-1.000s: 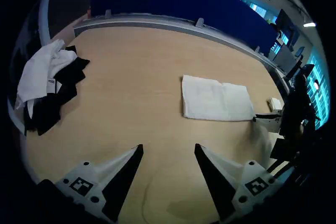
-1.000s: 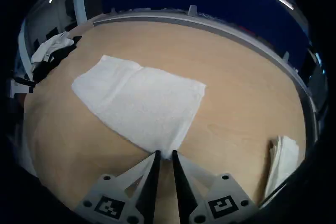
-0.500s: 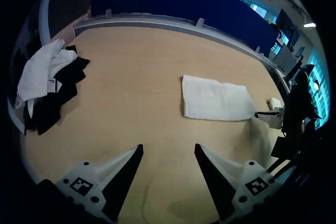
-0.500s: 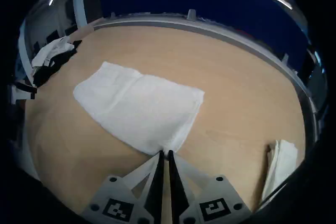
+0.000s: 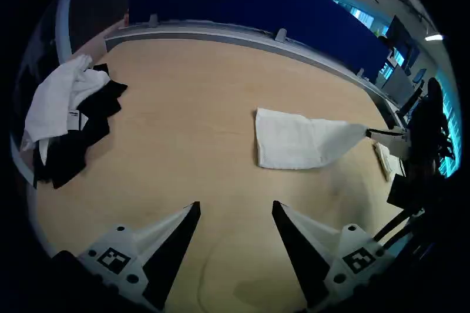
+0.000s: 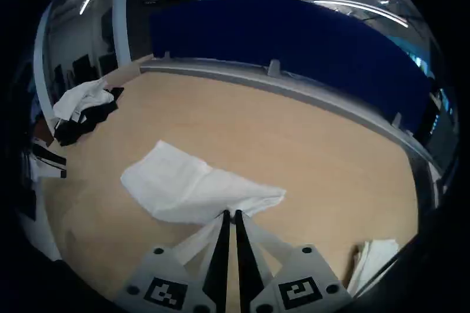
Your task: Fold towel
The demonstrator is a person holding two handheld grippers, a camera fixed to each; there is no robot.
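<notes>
A white towel (image 5: 296,138) lies on the wooden table (image 5: 188,119), its right corner lifted off the surface. In the right gripper view the towel (image 6: 188,192) rises toward my right gripper (image 6: 230,219), which is shut on its near corner. The left gripper view shows that right gripper (image 5: 382,134) far off at the table's right side, holding the raised corner. My left gripper (image 5: 235,210) is open above bare table near the front edge, well short of the towel, with nothing between its fingers.
A heap of white and black clothes (image 5: 67,113) lies at the table's left edge, also the clothes (image 6: 82,107) in the right gripper view. A folded white cloth (image 6: 373,257) sits at the right edge. A blue partition (image 5: 247,2) backs the table.
The right gripper closed on the towel's corner and lifted it up off the table. The left gripper has stayed where it was, open.
</notes>
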